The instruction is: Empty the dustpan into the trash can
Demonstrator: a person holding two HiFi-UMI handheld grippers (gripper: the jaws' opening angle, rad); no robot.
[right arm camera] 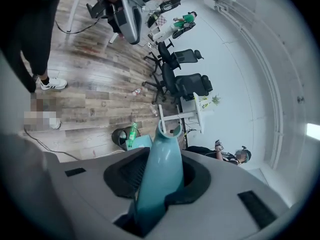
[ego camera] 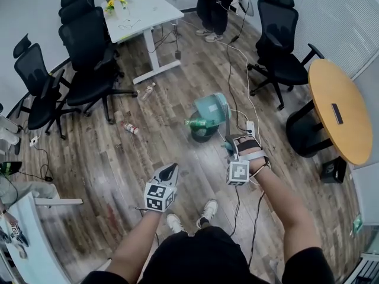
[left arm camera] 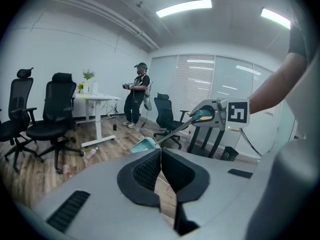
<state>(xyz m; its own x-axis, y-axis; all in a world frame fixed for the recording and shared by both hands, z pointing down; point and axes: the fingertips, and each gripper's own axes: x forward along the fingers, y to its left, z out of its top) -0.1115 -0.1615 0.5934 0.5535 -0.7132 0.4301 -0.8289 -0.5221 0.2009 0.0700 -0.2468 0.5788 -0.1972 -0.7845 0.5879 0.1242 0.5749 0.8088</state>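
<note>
A teal dustpan (ego camera: 212, 108) hangs tipped over a black trash can (ego camera: 203, 133) on the wooden floor. A green bottle (ego camera: 198, 123) lies across the can's mouth at the pan's lip. My right gripper (ego camera: 229, 149) is shut on the dustpan's long handle (right arm camera: 159, 174), which runs between its jaws toward the pan (right arm camera: 143, 142), the can (right arm camera: 119, 136) and the bottle (right arm camera: 132, 133). My left gripper (ego camera: 171, 169) floats to the left, above the floor, shut and empty (left arm camera: 161, 160). The left gripper view shows the pan (left arm camera: 145, 145) and the handle's grip (left arm camera: 202, 115).
Black office chairs (ego camera: 89, 58) and a white desk (ego camera: 139, 10) stand at the far left. A round wooden table (ego camera: 340, 108) and another chair (ego camera: 278, 43) are on the right. A person (ego camera: 214, 5) stands beyond. Bottles (ego camera: 129, 128) and cables (ego camera: 240, 81) lie on the floor.
</note>
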